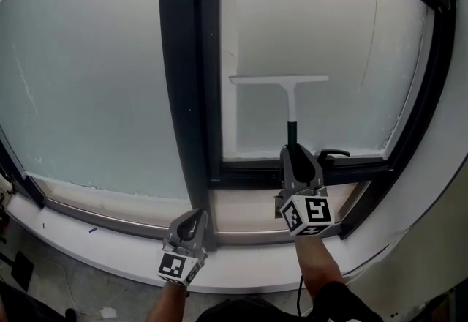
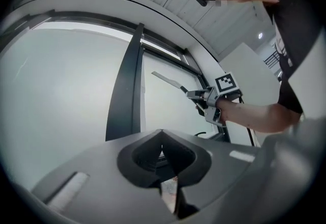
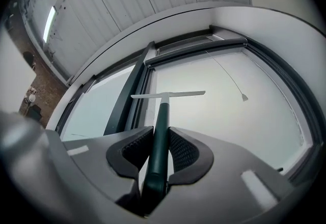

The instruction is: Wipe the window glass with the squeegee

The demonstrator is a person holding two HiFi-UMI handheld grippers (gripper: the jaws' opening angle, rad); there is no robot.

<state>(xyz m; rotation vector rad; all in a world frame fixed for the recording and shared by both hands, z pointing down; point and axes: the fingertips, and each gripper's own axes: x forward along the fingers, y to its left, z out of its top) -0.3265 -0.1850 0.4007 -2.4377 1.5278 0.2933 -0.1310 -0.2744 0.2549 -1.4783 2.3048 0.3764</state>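
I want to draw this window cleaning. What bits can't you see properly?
- Squeegee handle's lower end: head view, hidden inside the right hand-held gripper.
- Top of the window glass: head view, cut off by the picture's upper edge.
- Dark window handle: head view, partly behind that hand-held gripper.
- Whether the blade touches the glass: no view shows it clearly.

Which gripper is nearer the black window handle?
Right. The right gripper, shut on the squeegee, sits just left of the window handle; the left gripper is lower, farther left, beyond the centre post.
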